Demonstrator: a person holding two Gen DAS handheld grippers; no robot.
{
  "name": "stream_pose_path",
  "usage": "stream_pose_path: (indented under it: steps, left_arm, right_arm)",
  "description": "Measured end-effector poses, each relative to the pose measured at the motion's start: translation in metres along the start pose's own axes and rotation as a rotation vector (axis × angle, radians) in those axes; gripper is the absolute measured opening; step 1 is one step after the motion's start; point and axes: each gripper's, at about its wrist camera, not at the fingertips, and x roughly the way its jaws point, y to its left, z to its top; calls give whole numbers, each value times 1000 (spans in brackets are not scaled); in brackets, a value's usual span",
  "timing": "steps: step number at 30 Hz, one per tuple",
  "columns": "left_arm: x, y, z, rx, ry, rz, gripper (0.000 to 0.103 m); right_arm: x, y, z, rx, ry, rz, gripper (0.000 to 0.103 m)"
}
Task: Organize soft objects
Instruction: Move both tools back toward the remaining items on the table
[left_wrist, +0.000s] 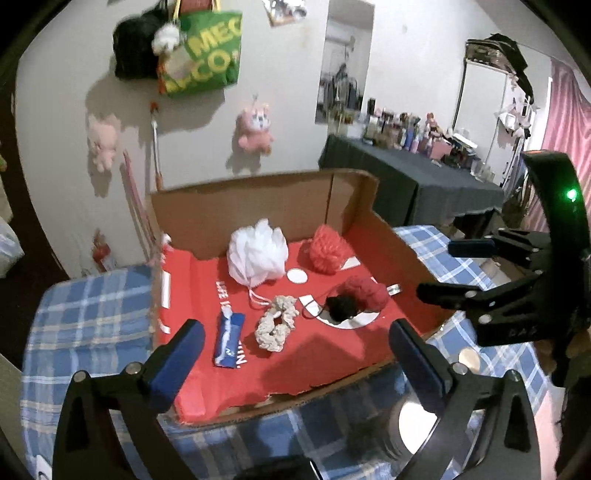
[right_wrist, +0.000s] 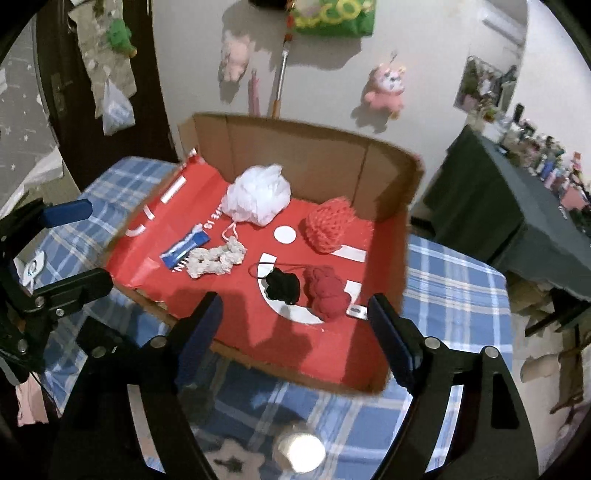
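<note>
While both tongs stand spread with nothing between their blue pads, the soft things lie scattered on the red floor of an open cardboard box (left_wrist: 258, 206). Against the box's back wall sits a white mesh bath puff (left_wrist: 257, 254) with a loop of cord, and beside it a coral-red puff (left_wrist: 327, 249). Nearer the box's front edge lie a cream scrunchie (left_wrist: 277, 323), a small black scrunchie (left_wrist: 341, 307) touching a dark red one (left_wrist: 365, 292), and a blue-and-white packet (left_wrist: 229, 339). White lettering on the red floor is partly covered and unreadable.

The left tongs (left_wrist: 291, 354) hover over the box's front edge; the right tongs (right_wrist: 291, 332) do likewise, cut off at the frame edge in the left view. Something round and shiny below the box is blurred. The box rests on a table under a blue plaid cloth (right_wrist: 454, 280). Behind the box, pink plush toys (left_wrist: 255, 127) and a green bag (left_wrist: 207, 55) hang on a white wall; a cluttered dark-draped side table (left_wrist: 406, 173) stands to the box's right.
</note>
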Motion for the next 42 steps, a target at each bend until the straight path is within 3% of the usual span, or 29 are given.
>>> stream_pose_path:
  steps: [6, 14, 18, 24, 31, 42]
  left_arm:
    - [-40, -25, -20, 53, -123, 51, 103]
    - [-83, -50, -59, 45, -250, 67, 103]
    - [-97, -58, -79, 26, -284, 45, 103]
    - [-108, -73, -112, 44, -329, 83, 103]
    - [-100, -72, -147, -12, -292, 59, 103]
    - [-56, -70, -188, -41, -138, 31, 103]
  right_arm:
    - [-50, 10, -29, 6, -116, -53, 89]
    - [-101, 30, -83, 18, -247, -93, 90]
    - [-116, 40, -111, 30, -294, -107, 90]
    - [-127, 57, -150, 23, -348, -166, 92]
    - [-117, 68, -188, 48, -363, -200, 96]
    - [-68, 59, -225, 135, -264, -158, 96]
